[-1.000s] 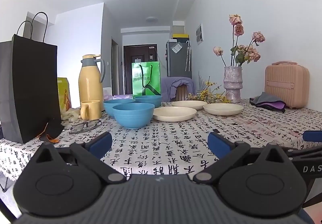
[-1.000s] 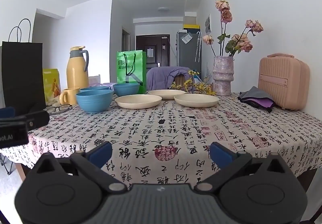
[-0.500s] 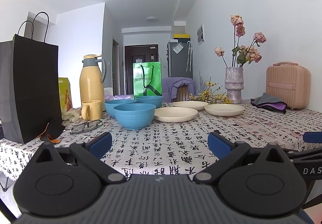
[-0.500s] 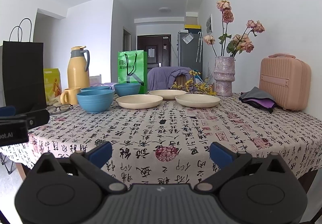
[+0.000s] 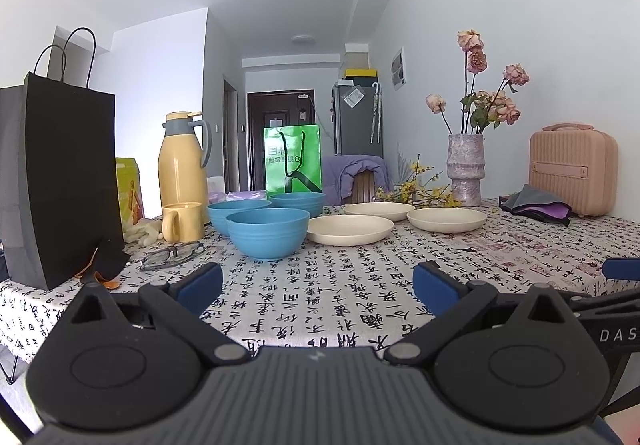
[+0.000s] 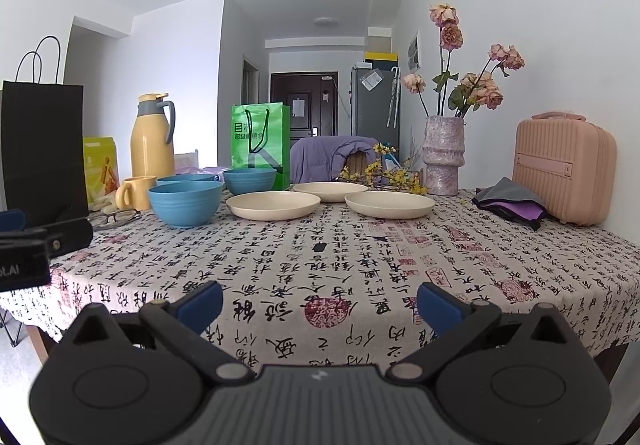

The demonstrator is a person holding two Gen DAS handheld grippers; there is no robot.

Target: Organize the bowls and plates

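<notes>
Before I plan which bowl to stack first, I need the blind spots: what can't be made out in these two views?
- Rear blue bowl, right wrist view: mostly hidden behind the front blue bowl.
- Far cream plate, left wrist view: near edge overlapped by the other plates.
- Bowl insides, both views: camera too low.
- Black bag, left wrist view: left side cut off.

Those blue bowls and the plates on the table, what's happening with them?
Nothing is being touched yet. A person holds a left tool and a right tool, both open and empty, near the table's front edge. Three blue bowls sit close together beside a yellow mug, and three cream plates lie spread out next to them on the patterned tablecloth. None of them are stacked, so the tidying has not begun.
</notes>
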